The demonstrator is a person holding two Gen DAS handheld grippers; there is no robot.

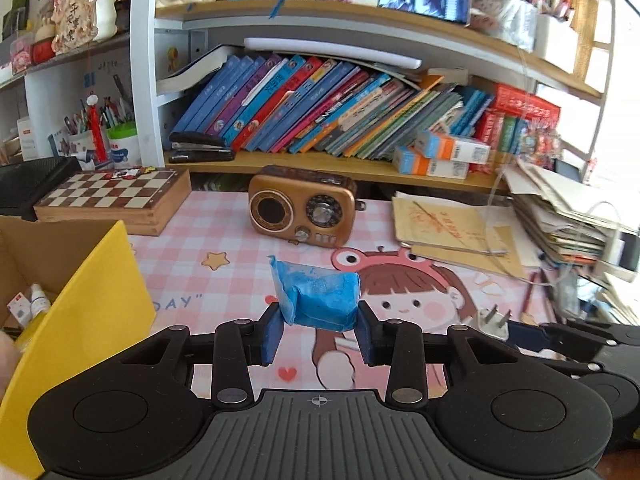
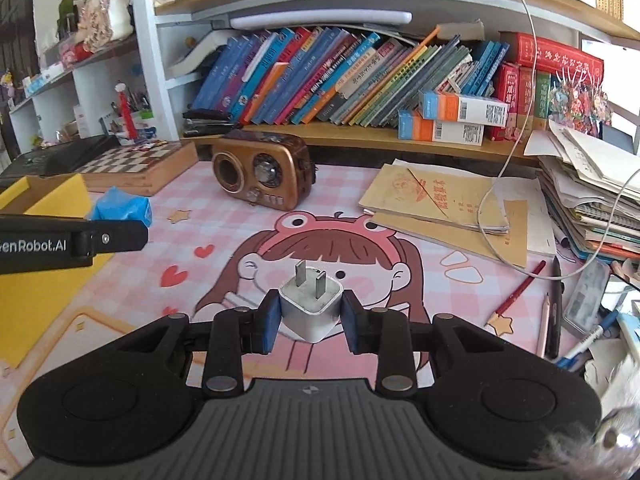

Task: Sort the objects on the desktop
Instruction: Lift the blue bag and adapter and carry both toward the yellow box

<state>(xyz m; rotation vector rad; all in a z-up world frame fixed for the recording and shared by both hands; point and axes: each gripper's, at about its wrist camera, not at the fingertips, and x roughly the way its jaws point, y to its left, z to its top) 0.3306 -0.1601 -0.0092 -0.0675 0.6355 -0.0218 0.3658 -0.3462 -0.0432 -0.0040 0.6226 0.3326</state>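
My left gripper (image 1: 320,328) is shut on a crumpled blue packet (image 1: 320,300), held above the pink cartoon desk mat (image 1: 224,240). The same blue packet (image 2: 122,208) shows at the left of the right wrist view, past the left gripper's black arm. My right gripper (image 2: 307,320) is shut on a white plug adapter (image 2: 310,308) with its two metal prongs pointing up and away. That adapter (image 1: 494,322) also appears at the right of the left wrist view. A yellow-walled cardboard box (image 1: 92,300) stands open at the left, with small bottles inside.
A brown retro radio (image 1: 302,208) sits at the back of the mat, a wooden chessboard box (image 1: 112,196) to its left. Tan notebooks (image 2: 448,204), a white cable (image 2: 492,200), pens and pencils (image 2: 552,312) and a paper stack (image 2: 592,192) crowd the right. Bookshelves rise behind.
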